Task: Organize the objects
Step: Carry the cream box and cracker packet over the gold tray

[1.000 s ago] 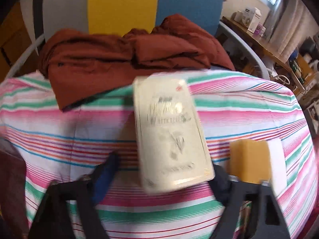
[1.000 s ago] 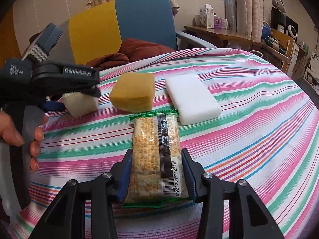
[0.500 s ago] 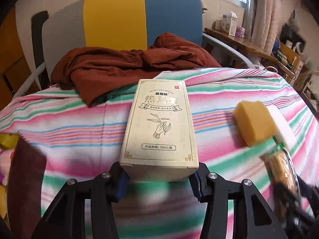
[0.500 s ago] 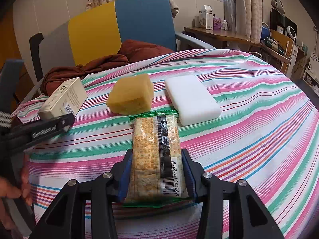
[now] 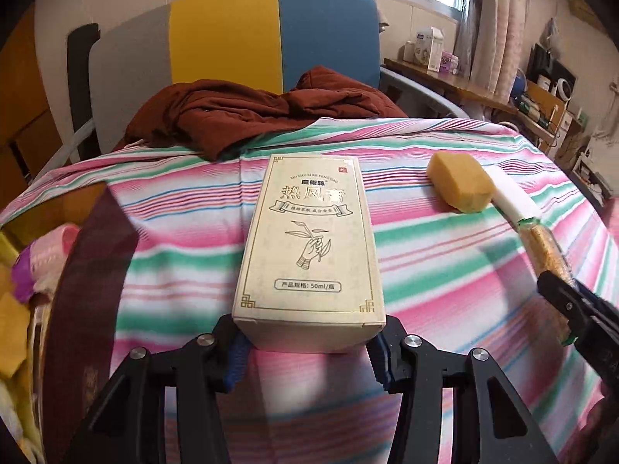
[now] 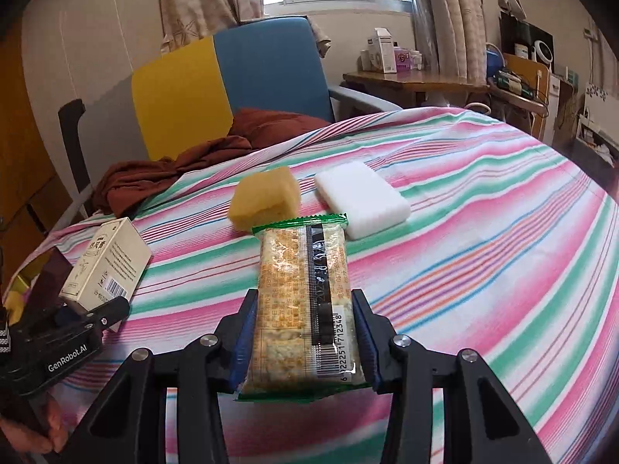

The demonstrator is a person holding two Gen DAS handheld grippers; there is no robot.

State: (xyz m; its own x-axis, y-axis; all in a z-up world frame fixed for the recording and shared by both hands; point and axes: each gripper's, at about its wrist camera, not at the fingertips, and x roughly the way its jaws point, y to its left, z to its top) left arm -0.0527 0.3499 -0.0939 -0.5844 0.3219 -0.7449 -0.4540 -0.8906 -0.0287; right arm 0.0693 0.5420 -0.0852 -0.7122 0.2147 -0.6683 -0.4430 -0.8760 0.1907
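Note:
My left gripper is shut on a cream carton box with Chinese print, held above the striped tablecloth; the box also shows in the right wrist view. My right gripper is shut on a cracker packet with a green edge, lifted off the cloth; the packet shows in the left wrist view. A yellow sponge and a white sponge lie side by side just beyond the packet.
A dark red box wall stands at the left, with yellow and pink items inside. A rust-red jacket lies at the table's far edge before a yellow and blue chair. A cluttered desk stands at the far right.
My left gripper has drawn back and to the left with the box, nearer the dark red container. My right gripper has lifted the cracker packet a little.

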